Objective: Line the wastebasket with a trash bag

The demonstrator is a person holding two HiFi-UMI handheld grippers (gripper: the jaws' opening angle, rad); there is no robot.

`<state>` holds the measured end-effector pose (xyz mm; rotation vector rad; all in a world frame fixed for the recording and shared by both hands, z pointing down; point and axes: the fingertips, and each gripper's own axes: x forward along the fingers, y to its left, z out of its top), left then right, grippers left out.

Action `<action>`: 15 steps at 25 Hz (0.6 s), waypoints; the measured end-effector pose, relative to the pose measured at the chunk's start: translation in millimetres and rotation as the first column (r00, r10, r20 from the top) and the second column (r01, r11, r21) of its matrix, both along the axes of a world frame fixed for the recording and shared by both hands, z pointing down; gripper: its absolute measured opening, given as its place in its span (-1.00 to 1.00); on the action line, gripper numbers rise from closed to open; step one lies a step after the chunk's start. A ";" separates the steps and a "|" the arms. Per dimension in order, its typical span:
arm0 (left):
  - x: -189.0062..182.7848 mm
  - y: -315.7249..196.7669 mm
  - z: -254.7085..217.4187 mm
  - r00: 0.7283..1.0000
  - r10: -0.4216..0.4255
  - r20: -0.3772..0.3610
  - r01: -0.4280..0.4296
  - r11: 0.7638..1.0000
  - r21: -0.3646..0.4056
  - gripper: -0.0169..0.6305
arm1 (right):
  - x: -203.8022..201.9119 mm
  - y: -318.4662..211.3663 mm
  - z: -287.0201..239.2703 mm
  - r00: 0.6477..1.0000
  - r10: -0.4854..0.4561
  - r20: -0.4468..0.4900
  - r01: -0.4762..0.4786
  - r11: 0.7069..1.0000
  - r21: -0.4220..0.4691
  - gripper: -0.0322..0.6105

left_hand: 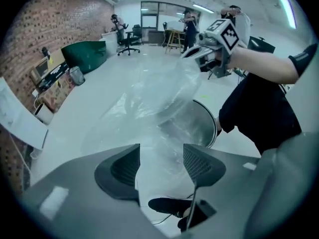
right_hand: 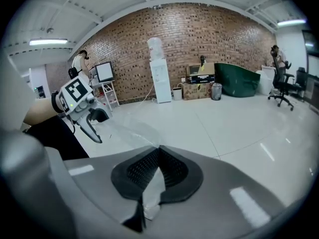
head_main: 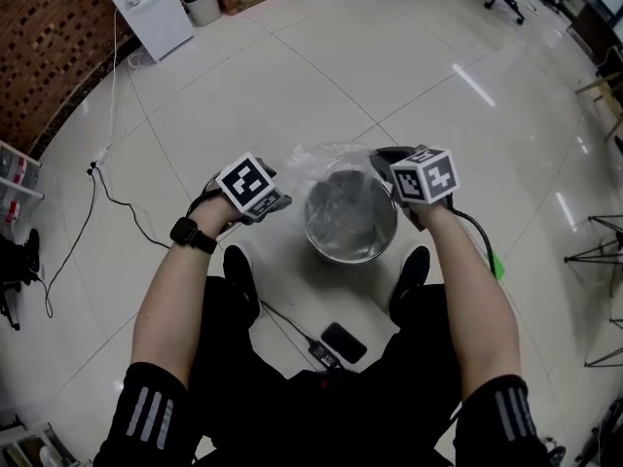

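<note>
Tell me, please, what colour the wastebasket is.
The wastebasket is shiny silver metal; the head view shows it best.

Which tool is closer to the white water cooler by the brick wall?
Left. The left tool is on the water cooler's side of the wastebasket; the right tool is across the wastebasket, farther from it.

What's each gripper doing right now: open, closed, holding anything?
Left gripper: open, with trash bag film between its jaws, not pinched.
Right gripper: closed on the trash bag's edge.
</note>
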<state>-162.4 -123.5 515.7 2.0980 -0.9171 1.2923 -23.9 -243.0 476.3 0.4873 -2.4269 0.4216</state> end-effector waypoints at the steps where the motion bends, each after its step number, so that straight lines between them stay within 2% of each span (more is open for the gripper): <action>1: -0.5 -5.7 5.0 0.999 -0.026 -0.026 0.025 1.000 -0.004 -0.12 | -1.0 0.8 0.7 1.000 -0.002 0.000 0.002 1.000 -0.004 -0.88; 4: 8.2 -13.2 13.3 0.990 -0.077 -0.114 0.073 0.997 -0.033 -0.15 | -4.8 4.9 4.8 1.000 -0.017 -0.008 0.017 1.000 -0.021 -0.88; 7: 21.0 -10.9 30.1 0.994 -0.053 -0.094 0.046 0.996 -0.070 -0.28 | 2.3 4.6 14.5 0.999 -0.023 -0.023 0.022 0.998 -0.054 -0.88; 8: 22.6 -10.7 35.7 0.997 -0.038 -0.073 0.033 0.997 -0.070 -0.39 | 5.2 4.0 19.1 0.999 -0.020 -0.030 0.018 0.997 -0.069 -0.88; 11: 23.2 -10.0 44.4 1.000 -0.001 -0.030 -0.001 0.998 -0.057 -0.92 | 14.8 0.4 33.5 0.998 0.005 -0.066 -0.013 0.994 -0.113 -0.88; 15: 48.4 2.6 31.3 0.989 0.092 -0.113 -0.101 0.992 -0.070 -0.97 | 35.2 -11.7 50.0 0.990 0.066 -0.125 -0.084 0.986 -0.144 -0.88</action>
